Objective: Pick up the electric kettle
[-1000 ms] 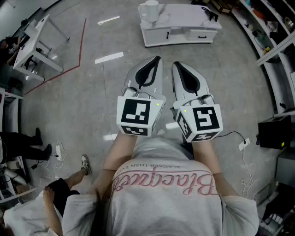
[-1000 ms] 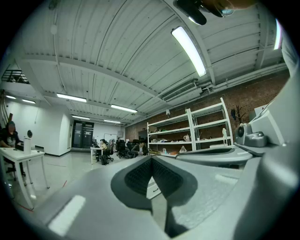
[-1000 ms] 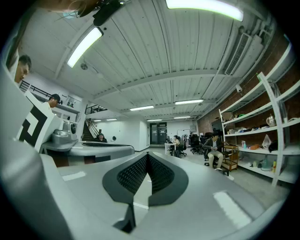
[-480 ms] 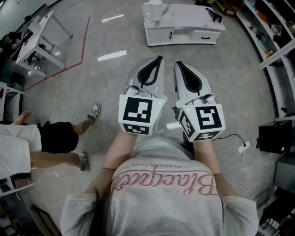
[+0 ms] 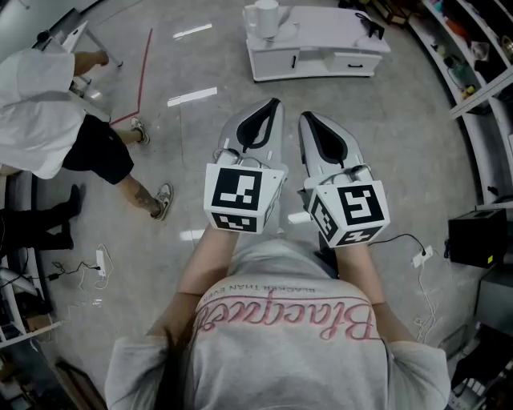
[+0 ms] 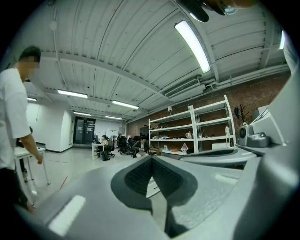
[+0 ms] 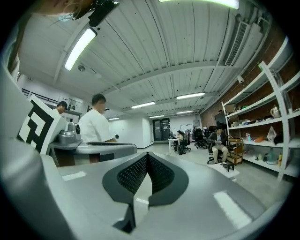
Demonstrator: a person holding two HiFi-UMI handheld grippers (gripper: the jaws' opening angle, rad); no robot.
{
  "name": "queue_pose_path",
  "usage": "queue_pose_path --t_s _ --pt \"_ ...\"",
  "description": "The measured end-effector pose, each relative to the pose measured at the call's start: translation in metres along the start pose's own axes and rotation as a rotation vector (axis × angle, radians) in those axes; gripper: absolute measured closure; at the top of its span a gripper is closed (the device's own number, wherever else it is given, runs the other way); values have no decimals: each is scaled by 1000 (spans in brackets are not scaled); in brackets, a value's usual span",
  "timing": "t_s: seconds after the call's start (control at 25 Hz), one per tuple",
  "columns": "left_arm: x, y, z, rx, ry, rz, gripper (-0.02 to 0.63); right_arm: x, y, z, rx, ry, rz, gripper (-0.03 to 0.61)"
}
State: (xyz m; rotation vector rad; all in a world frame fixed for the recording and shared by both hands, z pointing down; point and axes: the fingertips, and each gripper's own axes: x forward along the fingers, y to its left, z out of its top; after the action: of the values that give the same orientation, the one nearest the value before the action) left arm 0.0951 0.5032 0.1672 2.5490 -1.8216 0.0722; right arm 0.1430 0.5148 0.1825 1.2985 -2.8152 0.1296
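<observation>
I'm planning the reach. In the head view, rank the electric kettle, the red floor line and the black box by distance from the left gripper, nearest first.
1. The electric kettle, ahead on the white cabinet.
2. The red floor line, ahead to the left.
3. The black box, far right.

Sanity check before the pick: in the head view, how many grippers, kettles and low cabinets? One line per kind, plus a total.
grippers: 2 (left gripper, right gripper, both shut and empty)
kettle: 1, on the cabinet's left end
low white cabinet: 1
total: 4
</observation>
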Motion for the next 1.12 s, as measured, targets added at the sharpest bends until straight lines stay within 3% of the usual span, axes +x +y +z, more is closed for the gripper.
queue_pose_path --t_s 0.72,1.12 --pt "127 75 -20 -46 61 0 614 120 -69 -14 49 66 17 558" --pt "204 159 -15 -58 69 20 614 233 -94 3 69 88 42 558"
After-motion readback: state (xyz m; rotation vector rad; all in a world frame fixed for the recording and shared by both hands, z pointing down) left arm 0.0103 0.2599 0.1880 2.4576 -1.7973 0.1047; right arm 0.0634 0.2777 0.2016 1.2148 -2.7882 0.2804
